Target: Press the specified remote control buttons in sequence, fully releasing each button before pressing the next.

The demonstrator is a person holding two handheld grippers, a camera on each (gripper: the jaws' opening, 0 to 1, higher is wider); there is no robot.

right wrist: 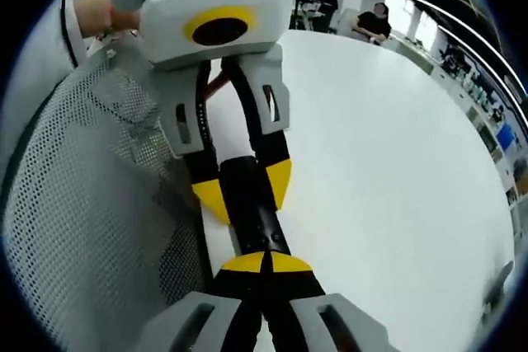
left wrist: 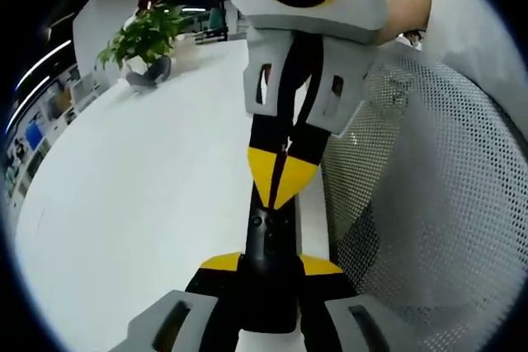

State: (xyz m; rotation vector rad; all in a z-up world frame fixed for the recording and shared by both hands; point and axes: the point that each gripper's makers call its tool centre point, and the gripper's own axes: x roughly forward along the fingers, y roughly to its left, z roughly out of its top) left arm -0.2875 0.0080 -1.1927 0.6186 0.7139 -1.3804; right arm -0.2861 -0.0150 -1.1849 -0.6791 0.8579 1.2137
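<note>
Left gripper point(left wrist: 271, 274) clamps the remote point(left wrist: 268, 245) by its near end above the table point(left wrist: 148, 204), steadying it; right gripper point(right wrist: 266, 263), jaws closed, tips touch remote's buttons, prob. pressing.

Left gripper point(left wrist: 272, 274) clamped, right gripper point(right wrist: 266, 263) shut – facing

A black remote control point(left wrist: 268, 257) lies lengthwise at the edge of a plain white table point(left wrist: 148, 204), clasped at one end by the left gripper point(left wrist: 268, 265) and met at the other by the right gripper point(left wrist: 279, 175), both black-jawed with yellow tips and pale grey bodies. Beside the remote, a white chair back point(left wrist: 429, 204) shows a dotted mesh pattern. A green-leaved plant point(left wrist: 144, 35) stands in a grey pot on the table's far side.
</note>
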